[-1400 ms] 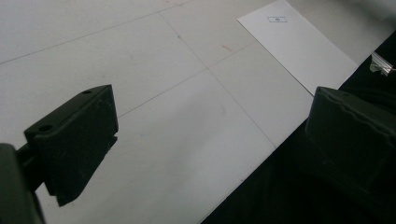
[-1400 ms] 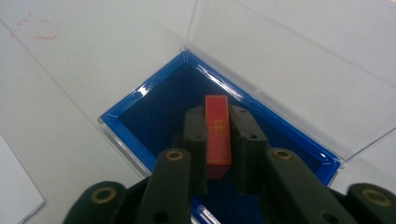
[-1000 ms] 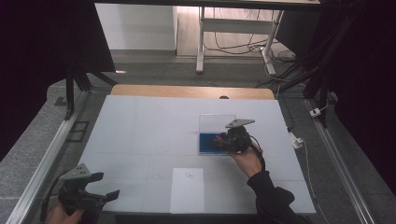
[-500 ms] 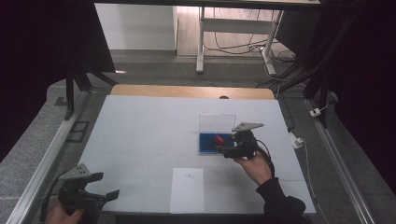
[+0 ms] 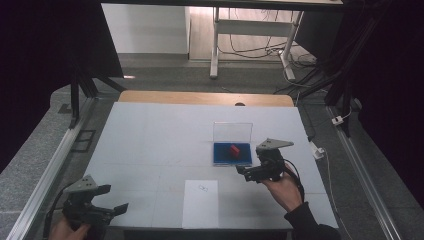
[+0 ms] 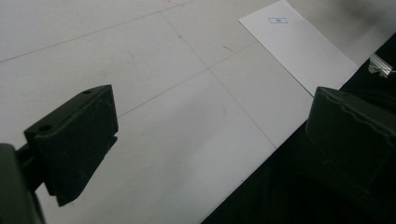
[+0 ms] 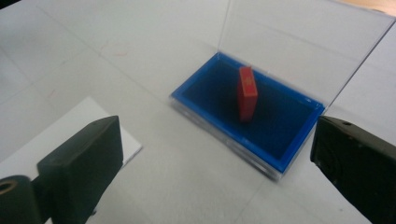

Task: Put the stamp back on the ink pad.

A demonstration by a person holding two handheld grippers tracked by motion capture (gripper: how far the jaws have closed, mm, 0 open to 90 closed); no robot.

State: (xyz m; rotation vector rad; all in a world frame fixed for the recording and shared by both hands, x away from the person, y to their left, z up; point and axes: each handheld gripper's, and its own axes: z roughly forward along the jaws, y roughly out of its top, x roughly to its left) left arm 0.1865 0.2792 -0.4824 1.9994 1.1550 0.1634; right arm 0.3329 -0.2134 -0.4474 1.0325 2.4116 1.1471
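Observation:
A blue shallow box [image 5: 220, 159] lies right of the table's middle, its clear lid [image 5: 232, 132] standing up behind it. A small red block [image 5: 233, 149] stands on edge inside it, also seen as the red block [image 7: 246, 93] within the blue box [image 7: 224, 135]. My right gripper [image 5: 244, 174] hovers just right of and nearer than the box. Its jaws have just been opening and stand wide apart with nothing between them. My left gripper [image 5: 112, 198] rests open at the table's near left corner, holding nothing.
A white sheet of paper [image 5: 201, 202] with a small printed mark lies at the near edge, between the two grippers; the same sheet [image 6: 299, 42] is in the left gripper view. Dark floor, metal rails and cables surround the white table [image 5: 150, 135].
My right gripper has drawn back from over the box toward the near right and opened its jaws. The red block now stands free in the box. The left gripper has stayed put.

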